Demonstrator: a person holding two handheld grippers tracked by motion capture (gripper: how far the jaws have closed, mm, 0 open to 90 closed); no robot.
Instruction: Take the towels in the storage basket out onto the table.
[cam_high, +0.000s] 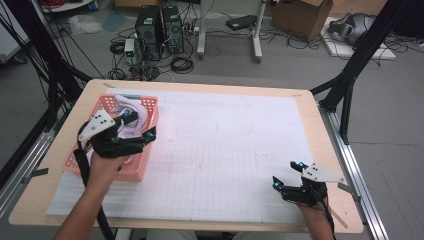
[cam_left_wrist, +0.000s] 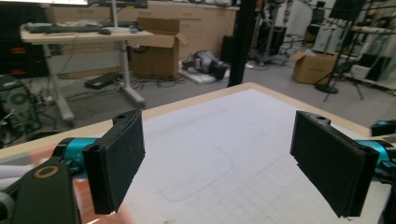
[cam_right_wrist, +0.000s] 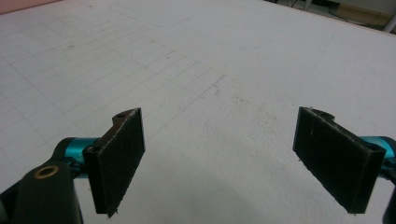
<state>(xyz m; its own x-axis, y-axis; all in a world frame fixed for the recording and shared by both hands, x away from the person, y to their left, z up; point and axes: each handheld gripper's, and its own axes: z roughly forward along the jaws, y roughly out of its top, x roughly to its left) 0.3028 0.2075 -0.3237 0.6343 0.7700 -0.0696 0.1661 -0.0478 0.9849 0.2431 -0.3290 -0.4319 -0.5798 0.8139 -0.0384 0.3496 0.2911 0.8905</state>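
Resting low near my edge of the table, my right gripper (cam_high: 289, 176) has its jaws wide apart over the bare white mat (cam_high: 225, 150). Farther off, my left gripper (cam_high: 138, 123) hangs with jaws apart over the pink basket (cam_high: 145, 167) holding white cloth (cam_high: 131, 107).

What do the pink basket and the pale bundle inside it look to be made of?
The pink basket looks like moulded plastic: a matte wall pierced by regular holes. The pale bundle appears to be soft cloth, bunched in folds; the weave is too small to tell.
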